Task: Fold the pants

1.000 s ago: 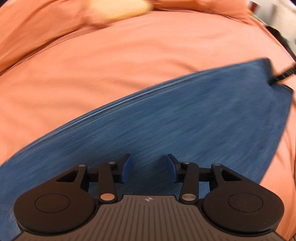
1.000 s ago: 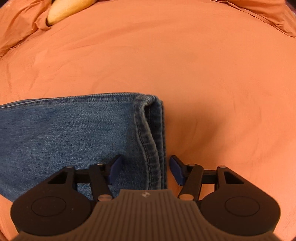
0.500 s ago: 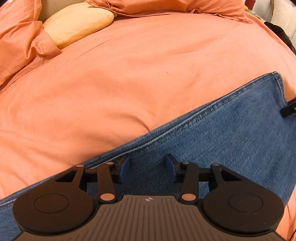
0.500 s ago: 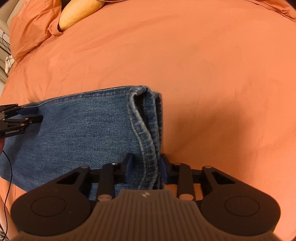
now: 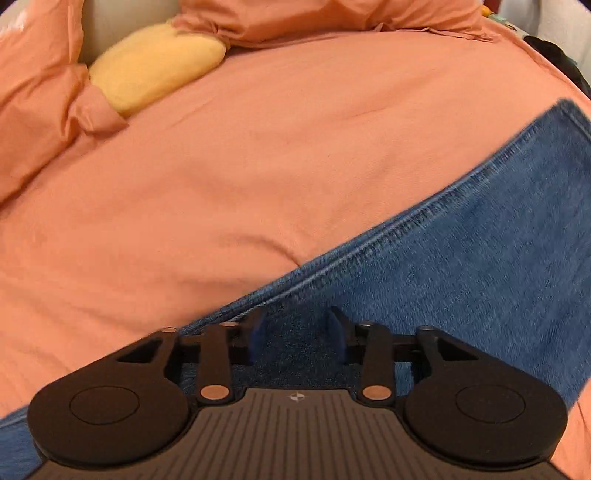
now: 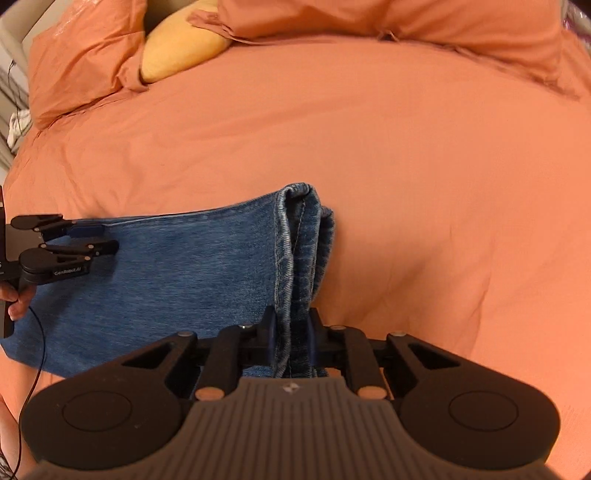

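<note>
Two wrist cameras, both low over the bed [image 5: 258,166], looking forward along their fingers.
Left view sits close above the jeans [image 5: 461,266], fingers [image 5: 334,328] straddling denim; right view faces the hem beyond its fingers [image 6: 314,325]. Both share the jeans, bed and yellow pillow [image 6: 181,48].

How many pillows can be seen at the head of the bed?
3: a yellow pillow in the middle, an orange pillow to its left, and another orange one to its right, overlapping it. More may be hidden.
</note>
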The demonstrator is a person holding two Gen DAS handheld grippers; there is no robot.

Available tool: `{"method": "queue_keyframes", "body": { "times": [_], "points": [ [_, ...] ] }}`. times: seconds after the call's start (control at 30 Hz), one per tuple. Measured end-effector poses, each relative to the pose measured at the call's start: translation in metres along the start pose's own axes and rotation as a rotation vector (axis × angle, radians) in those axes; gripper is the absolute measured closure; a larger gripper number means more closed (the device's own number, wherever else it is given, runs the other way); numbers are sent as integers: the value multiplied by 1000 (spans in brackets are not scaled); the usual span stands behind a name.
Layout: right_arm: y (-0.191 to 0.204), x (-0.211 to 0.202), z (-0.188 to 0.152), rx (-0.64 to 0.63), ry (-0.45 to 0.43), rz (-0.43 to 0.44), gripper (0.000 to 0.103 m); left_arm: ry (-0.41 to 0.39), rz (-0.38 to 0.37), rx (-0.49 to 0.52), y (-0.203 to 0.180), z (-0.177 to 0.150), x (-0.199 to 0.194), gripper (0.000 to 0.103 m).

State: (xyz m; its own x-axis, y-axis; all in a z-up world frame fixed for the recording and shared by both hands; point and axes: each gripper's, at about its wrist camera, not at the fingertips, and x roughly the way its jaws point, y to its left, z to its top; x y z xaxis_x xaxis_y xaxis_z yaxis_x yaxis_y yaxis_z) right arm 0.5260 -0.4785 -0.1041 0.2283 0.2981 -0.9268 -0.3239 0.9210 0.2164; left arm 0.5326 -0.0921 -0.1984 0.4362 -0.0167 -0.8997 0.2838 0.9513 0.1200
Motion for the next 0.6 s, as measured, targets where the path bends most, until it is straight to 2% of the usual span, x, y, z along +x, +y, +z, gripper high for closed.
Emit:
{"method": "queue_keyframes", "body": {
  "times": [0.1,0.37,0.43,0.47,0.5,0.53,0.57,0.6],
  "points": [
    [9,-26,-4,-27,-9,-23,91,-23,-27,60,-6,-15,-21,64],
    [59,-67,4,-83,-38,-91,92,-20,-187,188,-45,-82,-61,70],
    [76,-75,9,-83,-40,-106,92,-23,-220,188,-57,-99,-61,76],
    [85,-77,14,-79,-41,-116,92,-31,-219,186,-63,-107,-61,86],
    [93,-81,16,-76,-43,-123,92,-33,-225,178,-69,-113,-61,88],
    [103,-87,19,-78,-46,-124,92,-28,-248,156,-69,-118,-60,85],
    [115,-90,22,-80,-49,-128,93,-33,-263,137,-70,-122,-62,76],
    [127,-95,25,-83,-51,-136,93,-45,-272,132,-68,-124,-65,76]
  ]
}}
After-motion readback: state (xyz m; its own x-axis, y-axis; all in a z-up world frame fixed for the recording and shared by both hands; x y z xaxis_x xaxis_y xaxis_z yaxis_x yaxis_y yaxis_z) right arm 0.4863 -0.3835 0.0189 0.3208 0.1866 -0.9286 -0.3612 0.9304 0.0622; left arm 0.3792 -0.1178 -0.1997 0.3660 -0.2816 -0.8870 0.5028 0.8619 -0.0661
